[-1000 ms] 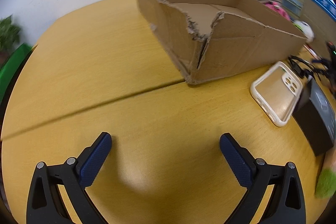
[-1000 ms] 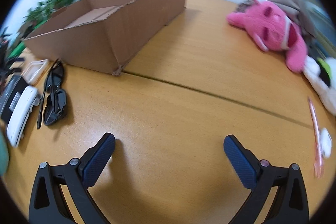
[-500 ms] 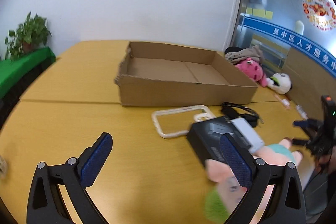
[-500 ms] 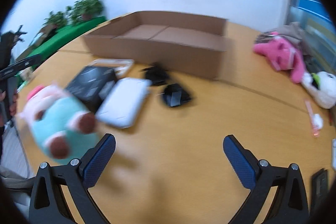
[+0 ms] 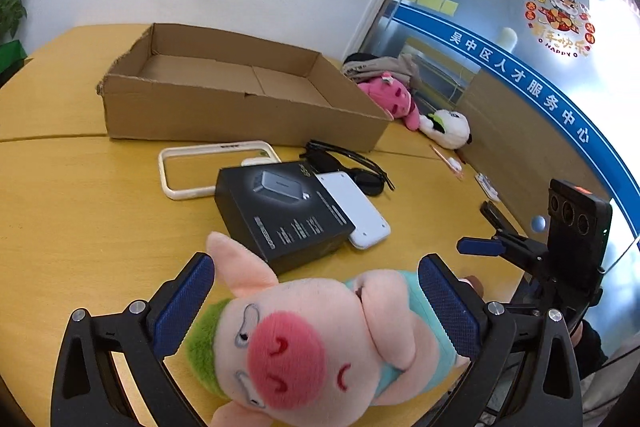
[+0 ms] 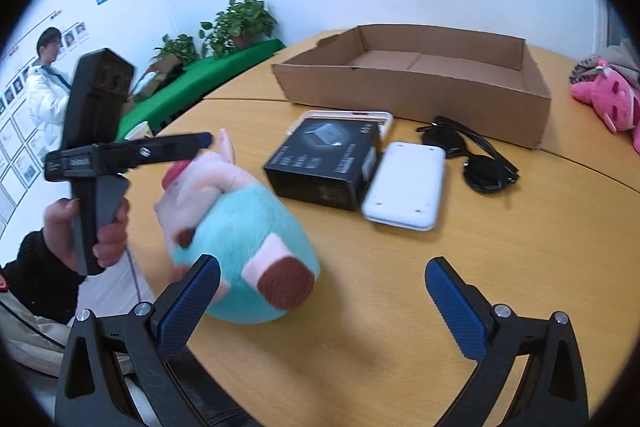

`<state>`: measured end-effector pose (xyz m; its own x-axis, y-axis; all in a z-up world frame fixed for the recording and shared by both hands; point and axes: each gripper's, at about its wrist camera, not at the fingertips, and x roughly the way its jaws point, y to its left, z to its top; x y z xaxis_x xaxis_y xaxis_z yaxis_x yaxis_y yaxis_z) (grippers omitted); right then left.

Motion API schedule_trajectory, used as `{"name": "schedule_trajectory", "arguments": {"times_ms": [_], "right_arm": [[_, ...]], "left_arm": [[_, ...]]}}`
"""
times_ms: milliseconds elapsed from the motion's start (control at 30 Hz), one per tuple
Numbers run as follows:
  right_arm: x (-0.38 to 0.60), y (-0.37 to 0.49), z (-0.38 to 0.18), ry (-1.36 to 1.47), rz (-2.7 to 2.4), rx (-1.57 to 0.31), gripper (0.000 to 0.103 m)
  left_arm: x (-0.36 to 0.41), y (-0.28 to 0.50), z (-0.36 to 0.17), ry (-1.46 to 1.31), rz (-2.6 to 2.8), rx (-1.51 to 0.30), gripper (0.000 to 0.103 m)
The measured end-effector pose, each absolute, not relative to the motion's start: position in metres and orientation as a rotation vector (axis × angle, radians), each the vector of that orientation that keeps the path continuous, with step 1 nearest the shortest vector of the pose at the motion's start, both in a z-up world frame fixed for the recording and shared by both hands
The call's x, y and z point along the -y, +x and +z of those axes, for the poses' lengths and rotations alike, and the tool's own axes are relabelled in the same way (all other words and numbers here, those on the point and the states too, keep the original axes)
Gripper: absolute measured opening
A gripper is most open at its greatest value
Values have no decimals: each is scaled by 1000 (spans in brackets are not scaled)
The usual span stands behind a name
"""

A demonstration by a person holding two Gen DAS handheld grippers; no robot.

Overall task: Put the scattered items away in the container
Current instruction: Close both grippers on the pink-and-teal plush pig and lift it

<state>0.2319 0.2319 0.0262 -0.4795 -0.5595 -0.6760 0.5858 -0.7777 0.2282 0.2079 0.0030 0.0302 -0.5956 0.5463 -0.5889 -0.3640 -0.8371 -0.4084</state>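
Note:
An empty cardboard box (image 5: 236, 103) (image 6: 420, 75) stands at the back of the wooden table. In front of it lie a phone case (image 5: 176, 175), a black product box (image 5: 280, 215) (image 6: 324, 163), a white device (image 5: 356, 211) (image 6: 408, 187) and black sunglasses (image 5: 352, 167) (image 6: 472, 159). A pig plush (image 5: 312, 343) (image 6: 236, 235) lies at the near table edge. My left gripper (image 5: 316, 303) is open, its fingers on either side of the plush's head. My right gripper (image 6: 320, 303) is open and empty, just right of the plush's body.
A pink plush (image 5: 388, 95) (image 6: 608, 99) and a white panda plush (image 5: 444, 123) lie at the right of the box with a pen (image 5: 444, 157). Potted plants (image 6: 240, 23) and a person (image 6: 48, 91) are beyond the table's left edge.
Both grippers have pulled back from the box to the near table edge. The left one now straddles the pig plush; the right one has come beside it. Both stay open.

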Motion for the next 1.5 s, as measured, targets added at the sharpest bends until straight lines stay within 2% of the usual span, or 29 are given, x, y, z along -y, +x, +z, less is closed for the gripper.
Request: {"name": "schedule_trajectory", "arguments": {"times_ms": [267, 533, 700, 767, 1033, 1200, 1267, 1400, 1433, 1467, 1500], "right_arm": [[-217, 263, 20, 1064, -2146, -37, 102], [-185, 262, -13, 1146, -2098, -7, 102], [-187, 245, -25, 1158, -2111, 69, 100], [-192, 239, -27, 1169, -2109, 103, 93], [-212, 223, -24, 1191, -2065, 274, 93], [-204, 210, -12, 1173, -2054, 247, 94], [-193, 201, -20, 1221, -2041, 211, 94], [-193, 194, -17, 1165, -2026, 263, 92], [-192, 191, -14, 1153, -2025, 270, 88], [-190, 189, -12, 1142, -2019, 283, 78], [-188, 188, -8, 1130, -2015, 290, 76]], "left_arm": [[-9, 221, 14, -1039, 2320, 289, 103], [-12, 234, 12, -1045, 2346, 238, 103], [-7, 233, 17, -1065, 2360, 239, 103], [2, 237, 21, -1063, 2370, 222, 103], [32, 248, -7, -1204, 2335, 348, 103], [43, 245, -20, -1177, 2299, 543, 103], [47, 240, -22, -1162, 2292, 573, 103], [50, 229, -21, -1141, 2282, 593, 102], [50, 226, -20, -1138, 2283, 599, 101], [49, 222, -18, -1141, 2286, 597, 100], [46, 217, -16, -1149, 2293, 573, 100]]}}
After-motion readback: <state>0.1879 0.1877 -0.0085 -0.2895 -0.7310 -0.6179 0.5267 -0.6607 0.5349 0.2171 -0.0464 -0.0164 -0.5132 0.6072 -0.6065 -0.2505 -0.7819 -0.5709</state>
